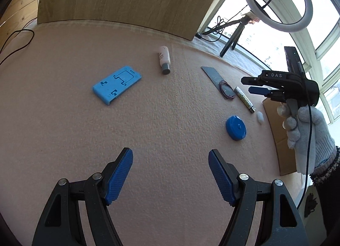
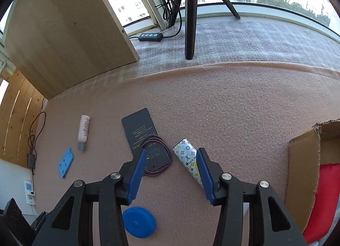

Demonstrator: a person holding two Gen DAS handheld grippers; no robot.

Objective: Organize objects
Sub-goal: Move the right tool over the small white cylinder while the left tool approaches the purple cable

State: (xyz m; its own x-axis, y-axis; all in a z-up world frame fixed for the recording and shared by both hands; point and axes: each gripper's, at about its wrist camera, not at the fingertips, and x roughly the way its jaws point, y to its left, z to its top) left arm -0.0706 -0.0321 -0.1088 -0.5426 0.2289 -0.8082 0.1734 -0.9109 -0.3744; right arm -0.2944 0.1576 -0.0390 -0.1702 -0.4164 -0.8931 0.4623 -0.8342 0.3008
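A: Left wrist view?
B: Left gripper empty, its 2 fingers spread wide over the pink cloth. Blue plate and pink bottle lie apart ahead. Blue disc sits near the patterned tube. Right gripper, held by a gloved hand, shows side-on; its gap is hard to judge here.

A: Right wrist view?
B: Right gripper parted, holding nothing. Its right finger hides the tube's near end. Purple cord rests on the black card. Cardboard box is cut off at the frame edge.
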